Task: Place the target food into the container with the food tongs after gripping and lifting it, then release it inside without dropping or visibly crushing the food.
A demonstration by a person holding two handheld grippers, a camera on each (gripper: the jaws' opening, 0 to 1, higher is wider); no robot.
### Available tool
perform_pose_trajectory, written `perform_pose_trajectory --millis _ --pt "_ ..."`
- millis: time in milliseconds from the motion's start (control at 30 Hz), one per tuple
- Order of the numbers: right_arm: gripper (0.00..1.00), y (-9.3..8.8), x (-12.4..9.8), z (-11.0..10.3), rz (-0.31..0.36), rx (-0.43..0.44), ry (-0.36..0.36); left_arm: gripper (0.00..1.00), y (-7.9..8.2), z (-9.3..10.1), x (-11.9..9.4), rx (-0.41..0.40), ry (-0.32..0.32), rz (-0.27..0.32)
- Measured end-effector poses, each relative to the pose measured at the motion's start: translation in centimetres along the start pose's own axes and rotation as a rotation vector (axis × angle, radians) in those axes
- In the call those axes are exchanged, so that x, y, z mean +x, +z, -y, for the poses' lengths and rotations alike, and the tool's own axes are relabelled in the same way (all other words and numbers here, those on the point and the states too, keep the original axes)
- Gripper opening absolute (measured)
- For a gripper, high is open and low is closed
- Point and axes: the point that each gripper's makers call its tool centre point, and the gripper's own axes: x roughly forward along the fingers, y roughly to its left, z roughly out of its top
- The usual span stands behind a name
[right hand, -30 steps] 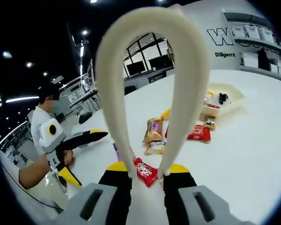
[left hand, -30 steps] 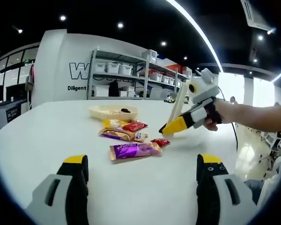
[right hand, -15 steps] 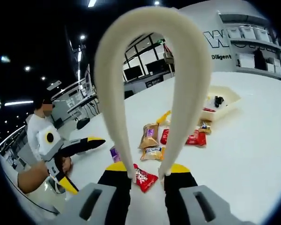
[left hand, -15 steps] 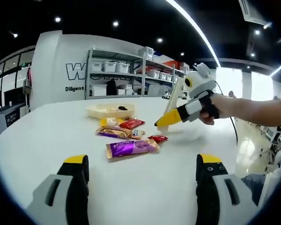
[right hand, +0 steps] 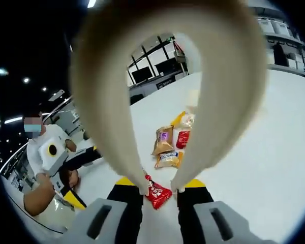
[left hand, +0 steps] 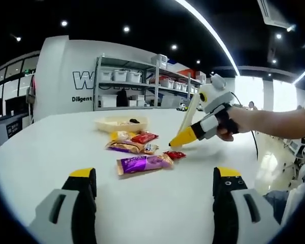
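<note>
- Right gripper [right hand: 160, 189], yellow-tipped jaws closed on the two arms of cream plastic food tongs [right hand: 117, 127], which loop up in a wide arch close to the lens.
- Tong tips set either side of a small red foil snack packet [right hand: 156, 193] lying on the round white table [right hand: 274, 168]; whether the tips squeeze it: cannot tell.
- Seen from the left gripper view, right gripper [left hand: 180, 140] tilted down over the same red packet [left hand: 175, 154], a person's hand [left hand: 227, 128] around its grip, tongs [left hand: 189, 109] rising behind.
- Left gripper [left hand: 155, 185] with jaws spread wide, holding nothing, low over the near table edge [left hand: 40, 152].
- Just beyond it, a long purple snack wrapper [left hand: 143, 163]; farther on, a cluster with a brown-and-purple packet [left hand: 126, 146], a red packet [left hand: 144, 136] and a yellow one [left hand: 120, 134].
- At the far end of the cluster, a shallow cream tray-like container [left hand: 121, 122] with a few small items inside.
- Far behind, grey metal shelving [left hand: 142, 84] with white bins.
</note>
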Motion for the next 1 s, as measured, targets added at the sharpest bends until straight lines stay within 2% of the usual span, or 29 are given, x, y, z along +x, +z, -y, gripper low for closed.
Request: perform_pose_trajectory --millis 133,233,300,400,600,800,1000 --pt "0.20 -0.3 -0.4 -0.3 -0.006 0.004 -0.009 0.94 0.0 0.0 0.0 -0.005 0.001 0.002" --pt "0.20 0.1 -0.7 -0.9 0.014 -0.009 0.008 0.94 0.0 0.1 0.0 -0.007 -0.001 0.002" --pt "0.20 0.7 -0.8 -1.0 0.026 -0.041 0.006 0.94 0.0 0.1 0.0 -0.006 -0.002 0.002" --pt "0.21 0.8 -0.6 -1.4 0.015 -0.090 0.048 0.94 0.0 0.1 0.0 -0.008 -0.001 0.003" --pt "0.22 -1.0 0.1 -1.4 -0.052 -0.165 0.021 0.94 0.1 0.0 0.0 -0.006 0.002 0.005" --pt "0.23 -0.8 0.2 -1.1 -0.047 -0.196 -0.005 0.94 0.3 0.0 -0.1 -0.012 0.001 0.015" --pt "0.21 -0.8 0.4 -0.9 -0.065 -0.180 -0.016 0.94 0.8 -0.2 -0.3 -0.023 0.008 0.045"
